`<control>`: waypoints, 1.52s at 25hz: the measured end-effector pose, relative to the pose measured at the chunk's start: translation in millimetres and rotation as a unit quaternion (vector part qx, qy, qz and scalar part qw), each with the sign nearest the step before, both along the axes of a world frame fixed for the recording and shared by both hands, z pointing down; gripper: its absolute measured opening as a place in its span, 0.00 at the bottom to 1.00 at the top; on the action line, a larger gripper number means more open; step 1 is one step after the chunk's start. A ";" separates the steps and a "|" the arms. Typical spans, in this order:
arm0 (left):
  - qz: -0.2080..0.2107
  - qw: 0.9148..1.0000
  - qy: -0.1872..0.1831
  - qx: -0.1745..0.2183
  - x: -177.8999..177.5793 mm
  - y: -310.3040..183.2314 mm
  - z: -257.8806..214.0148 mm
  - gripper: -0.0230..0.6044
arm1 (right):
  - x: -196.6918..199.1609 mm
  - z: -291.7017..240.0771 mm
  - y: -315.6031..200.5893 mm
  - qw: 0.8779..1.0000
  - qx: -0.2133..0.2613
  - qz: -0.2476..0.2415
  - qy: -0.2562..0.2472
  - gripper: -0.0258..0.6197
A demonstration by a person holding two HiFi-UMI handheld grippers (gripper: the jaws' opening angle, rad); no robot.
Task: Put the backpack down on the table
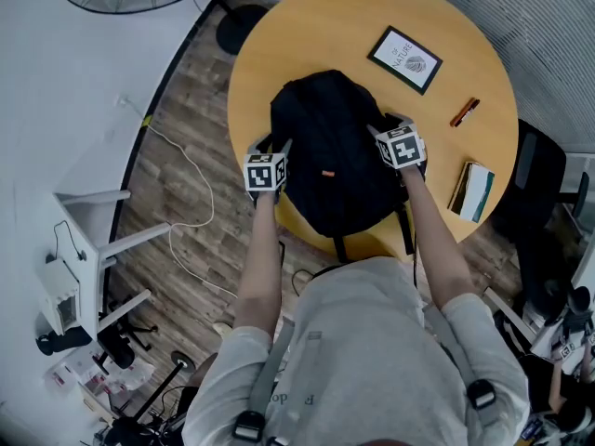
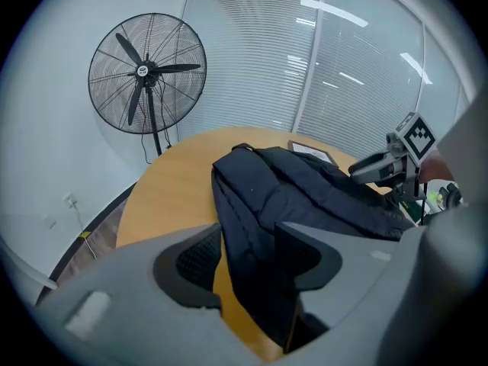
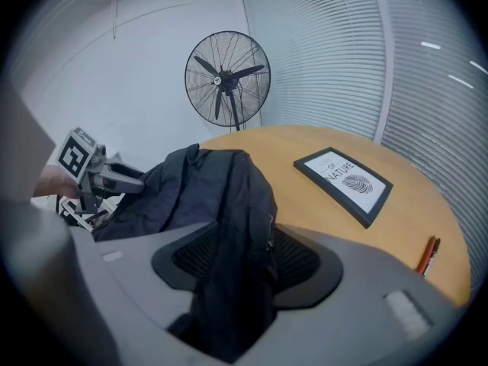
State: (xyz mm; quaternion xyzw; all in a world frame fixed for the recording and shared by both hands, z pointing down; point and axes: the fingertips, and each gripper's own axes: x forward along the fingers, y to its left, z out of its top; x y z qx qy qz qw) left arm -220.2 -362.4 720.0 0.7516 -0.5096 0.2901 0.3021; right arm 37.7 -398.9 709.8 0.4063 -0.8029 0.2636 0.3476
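Backpack [image 1: 330, 151] rests on the tabletop [image 1: 307, 35], slack fabric between the spread jaws of the left hand-held gripper [image 2: 248, 254] and right hand-held gripper [image 3: 244, 261], which should withdraw without snagging it.

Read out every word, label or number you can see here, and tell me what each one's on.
"OF NATURE": on the framed print lying on the table.
Orange tag on the backpack: too small to read.
Lettering on the person's shirt: partly hidden, not readable.
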 end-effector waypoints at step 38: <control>0.051 0.991 0.025 0.123 43.0 96.1 -114.4 0.39 | -13.1 -98.0 119.0 0.986 0.091 0.102 -0.094 0.39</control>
